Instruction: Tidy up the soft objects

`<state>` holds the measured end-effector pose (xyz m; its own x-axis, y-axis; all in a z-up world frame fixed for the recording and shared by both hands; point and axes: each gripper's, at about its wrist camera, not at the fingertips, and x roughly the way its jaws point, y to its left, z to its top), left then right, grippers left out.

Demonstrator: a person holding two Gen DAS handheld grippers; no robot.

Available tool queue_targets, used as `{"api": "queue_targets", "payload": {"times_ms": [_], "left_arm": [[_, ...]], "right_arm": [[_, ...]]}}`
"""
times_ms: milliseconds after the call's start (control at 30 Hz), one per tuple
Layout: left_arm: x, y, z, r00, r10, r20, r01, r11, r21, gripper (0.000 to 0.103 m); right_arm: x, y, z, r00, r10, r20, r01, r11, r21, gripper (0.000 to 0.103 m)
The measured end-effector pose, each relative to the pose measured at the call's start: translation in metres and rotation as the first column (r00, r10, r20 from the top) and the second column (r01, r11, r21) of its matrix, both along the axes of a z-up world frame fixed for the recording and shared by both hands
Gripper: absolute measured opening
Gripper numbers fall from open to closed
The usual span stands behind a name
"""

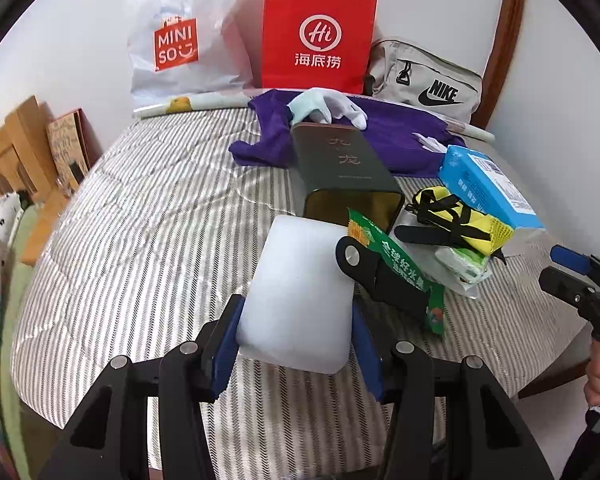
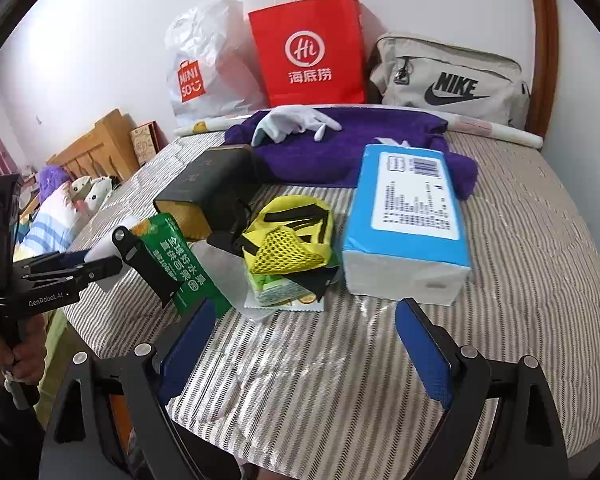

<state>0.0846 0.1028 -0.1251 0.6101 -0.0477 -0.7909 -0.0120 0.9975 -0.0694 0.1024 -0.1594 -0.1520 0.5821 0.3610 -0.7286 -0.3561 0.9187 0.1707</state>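
My left gripper (image 1: 296, 320) is shut on a white foam block (image 1: 300, 292), its blue pads pressing both sides, just above the striped cover (image 1: 148, 220). From the right wrist view that gripper (image 2: 100, 264) is at the far left with the block (image 2: 104, 250) in it. In front lie a green printed strap with a black clip (image 1: 396, 264), a yellow mesh piece with black straps (image 2: 292, 240) and a blue tissue pack (image 2: 408, 216). A purple towel (image 2: 340, 148) carries a white glove (image 2: 296, 122). My right gripper (image 2: 306, 320) is open over bare cover, nothing between its fingers.
A dark tin box (image 1: 340, 168) lies on its side, open end toward me. At the back stand a white plastic bag (image 1: 176, 36), a red paper bag (image 1: 318, 36) and a grey Nike bag (image 1: 428, 80). A rolled sheet (image 2: 496, 130) lies along the back. A small wipes packet (image 2: 280, 290) sits under the mesh.
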Motion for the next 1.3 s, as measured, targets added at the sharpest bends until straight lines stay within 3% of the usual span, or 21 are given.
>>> {"api": "queue_targets", "payload": {"times_ms": [100, 300, 500, 600, 733, 867, 933, 1000, 1300], "left_arm": [[0.001, 0.0, -0.007, 0.998, -0.063, -0.005, 0.062, 0.994, -0.09, 0.049], [0.006, 0.0, -0.027, 0.998, -0.047, -0.041, 0.045, 0.998, -0.045, 0.049], [0.012, 0.019, -0.036, 0.997, -0.061, -0.052, 0.051, 0.984, -0.172, 0.05], [0.013, 0.025, -0.041, 0.996, -0.069, -0.053, 0.055, 0.972, -0.23, 0.05], [0.014, 0.03, -0.044, 0.995, -0.089, -0.051, 0.073, 0.961, -0.265, 0.05], [0.016, 0.032, -0.045, 0.994, -0.103, -0.048, 0.086, 0.957, -0.276, 0.05], [0.017, 0.033, -0.045, 0.993, -0.108, -0.047, 0.09, 0.955, -0.281, 0.05], [0.016, 0.033, -0.045, 0.993, -0.109, -0.046, 0.092, 0.954, -0.285, 0.05], [0.012, 0.021, -0.043, 0.995, -0.082, -0.052, 0.071, 0.979, -0.191, 0.05]], "right_arm": [[0.001, 0.011, -0.003, 1.0, 0.026, -0.007, -0.026, 1.0, 0.006, 0.091], [-0.003, 0.045, -0.01, 0.991, 0.137, -0.009, -0.137, 0.991, -0.008, 0.088], [-0.003, 0.084, -0.027, 0.967, 0.254, -0.025, -0.254, 0.967, 0.003, 0.071], [-0.001, 0.1, -0.037, 0.953, 0.3, -0.032, -0.301, 0.954, -0.01, 0.054], [0.0, 0.115, -0.047, 0.944, 0.327, -0.034, -0.329, 0.943, -0.044, 0.051], [-0.003, 0.129, -0.053, 0.939, 0.345, -0.005, -0.343, 0.931, -0.122, 0.046], [-0.005, 0.131, -0.051, 0.936, 0.352, 0.026, -0.343, 0.924, -0.167, 0.027], [-0.004, 0.127, -0.049, 0.933, 0.36, 0.017, -0.354, 0.922, -0.156, 0.021], [-0.015, 0.072, -0.025, 0.957, 0.288, 0.044, -0.283, 0.955, -0.093, 0.021]]}}
